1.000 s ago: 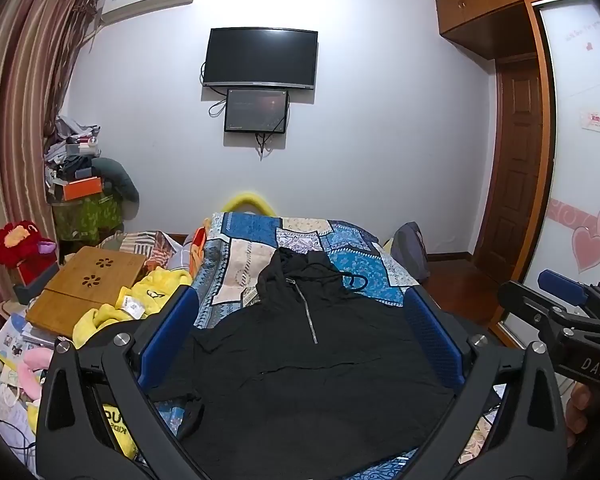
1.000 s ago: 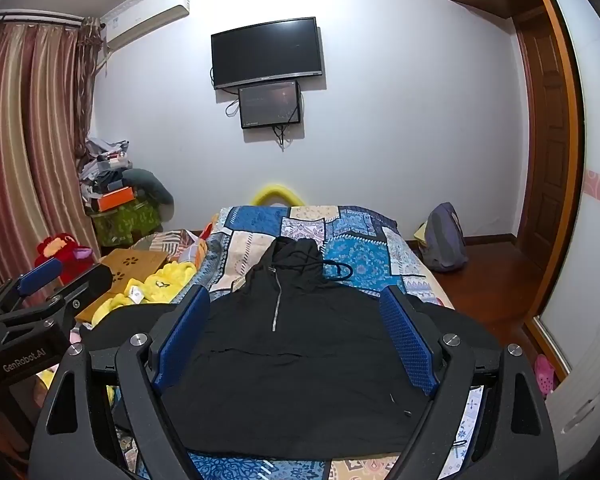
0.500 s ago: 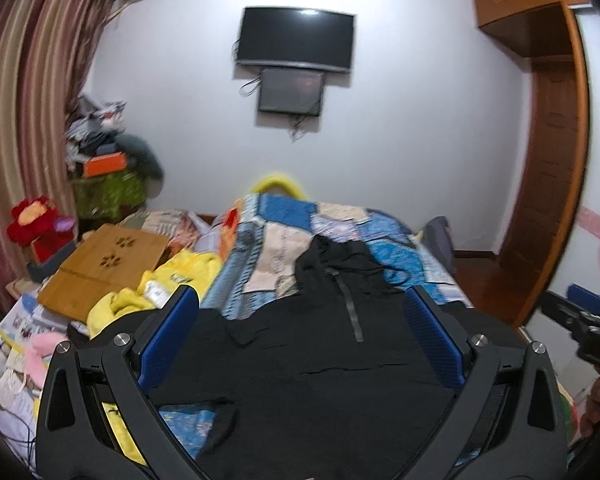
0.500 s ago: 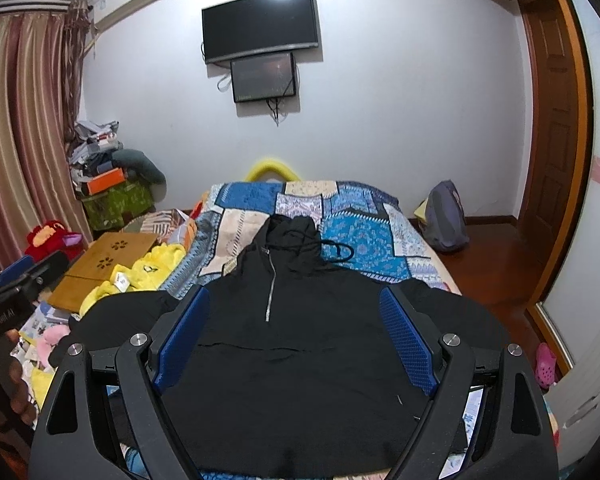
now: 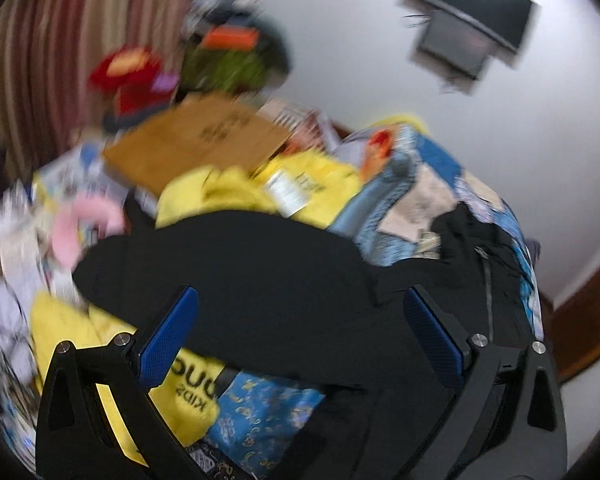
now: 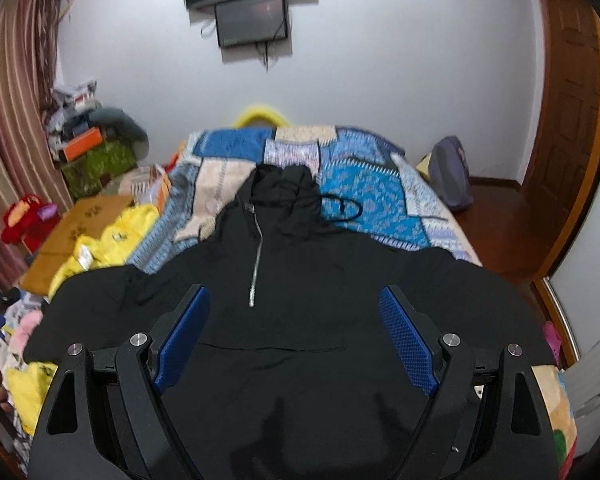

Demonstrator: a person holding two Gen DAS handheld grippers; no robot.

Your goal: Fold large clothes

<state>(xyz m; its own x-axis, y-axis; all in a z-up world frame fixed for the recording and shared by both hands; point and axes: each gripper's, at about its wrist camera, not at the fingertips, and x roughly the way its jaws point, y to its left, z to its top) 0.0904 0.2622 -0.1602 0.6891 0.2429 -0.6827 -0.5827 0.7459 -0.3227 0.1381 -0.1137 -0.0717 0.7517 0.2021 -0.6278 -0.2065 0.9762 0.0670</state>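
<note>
Crowding the bed's left side are a yellow garment (image 6: 112,236), a flat cardboard box (image 6: 76,232) and a red plush toy (image 6: 22,218); a grey backpack (image 6: 450,178) leans at the right. The black hoodie (image 6: 300,300) lies flat on the patchwork quilt (image 6: 364,196), hood toward the far wall, long axis along the bed, 2 sleeves spread sideways. The left gripper (image 5: 300,344) and right gripper (image 6: 294,336) hover above it, jaws spread wide, holding nothing.
</note>
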